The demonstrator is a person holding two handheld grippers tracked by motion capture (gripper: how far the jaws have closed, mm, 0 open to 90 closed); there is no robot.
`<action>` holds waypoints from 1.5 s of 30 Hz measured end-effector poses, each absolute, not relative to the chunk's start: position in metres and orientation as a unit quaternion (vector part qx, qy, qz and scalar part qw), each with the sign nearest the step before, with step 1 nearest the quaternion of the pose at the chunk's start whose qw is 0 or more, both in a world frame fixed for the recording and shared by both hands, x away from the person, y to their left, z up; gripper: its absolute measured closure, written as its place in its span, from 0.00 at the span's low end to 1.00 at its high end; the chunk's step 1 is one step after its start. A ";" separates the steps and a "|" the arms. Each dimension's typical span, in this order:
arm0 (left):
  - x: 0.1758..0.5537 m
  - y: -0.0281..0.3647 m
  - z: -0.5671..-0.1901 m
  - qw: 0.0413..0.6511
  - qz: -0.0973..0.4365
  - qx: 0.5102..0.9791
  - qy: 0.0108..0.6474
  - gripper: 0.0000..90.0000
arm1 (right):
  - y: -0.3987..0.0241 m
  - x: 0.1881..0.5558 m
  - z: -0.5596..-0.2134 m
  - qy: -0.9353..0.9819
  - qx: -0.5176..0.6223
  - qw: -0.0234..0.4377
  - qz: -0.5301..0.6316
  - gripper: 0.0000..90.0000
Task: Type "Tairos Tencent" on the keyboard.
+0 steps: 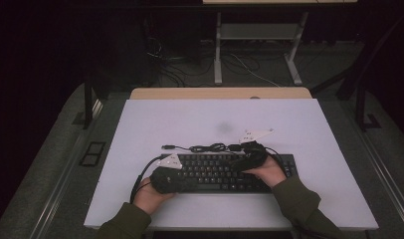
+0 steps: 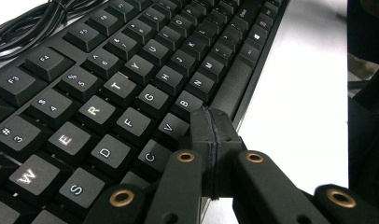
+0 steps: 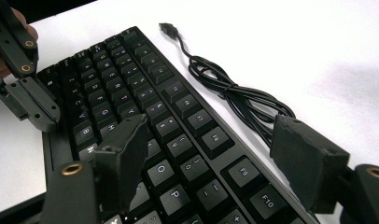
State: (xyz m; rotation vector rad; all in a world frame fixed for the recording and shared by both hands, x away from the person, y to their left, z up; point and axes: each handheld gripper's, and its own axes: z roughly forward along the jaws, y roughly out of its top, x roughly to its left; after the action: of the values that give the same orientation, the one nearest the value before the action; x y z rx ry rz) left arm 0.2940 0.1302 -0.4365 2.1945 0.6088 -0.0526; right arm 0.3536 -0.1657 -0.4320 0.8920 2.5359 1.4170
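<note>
- The keyboard [image 1: 225,172] lies flat on the white counter [image 1: 155,119], near the edge closest to me and lengthwise across it, so both my hands reach it without stretching.
- My left gripper [image 2: 214,140] is clenched, jaws pressed together with nothing between them. I judge a shut tip makes one narrow point, good for pressing a single key. It hovers over the bottom letter row, close to the space bar [image 2: 234,86]; whether it touches a key I cannot tell.
- In the high view that left gripper [image 1: 187,183] sits at about 8 o'clock on the keyboard, and my right gripper [image 1: 238,164] at about 2 o'clock.
- My right gripper [image 3: 215,154] is released: jaws wide apart, straddling the number and function rows and holding nothing.
- The cable [image 3: 234,91] lies bundled at 12 o'clock, just behind the keyboard, with its plug [image 3: 168,28] free on the counter. Probably it was set there to stay off the keys.
</note>
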 end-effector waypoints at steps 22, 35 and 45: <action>0.294 0.134 -0.432 0.426 -0.011 0.869 0.251 0.98 | -0.166 0.354 -0.432 0.833 0.294 0.052 0.466 0.29; 0.296 0.136 -0.429 0.444 0.009 0.852 0.278 0.70 | -0.168 0.351 -0.431 0.837 0.285 0.036 0.465 0.31; 0.301 0.136 -0.427 0.453 0.027 0.844 0.286 0.45 | -0.172 0.344 -0.428 0.841 0.273 0.019 0.466 0.54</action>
State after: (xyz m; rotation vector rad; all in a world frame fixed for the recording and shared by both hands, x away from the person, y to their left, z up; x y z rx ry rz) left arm 0.3014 0.1356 -0.4274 2.0849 0.7064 0.0678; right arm 0.3442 -0.1717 -0.4282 0.8482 2.6105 1.4464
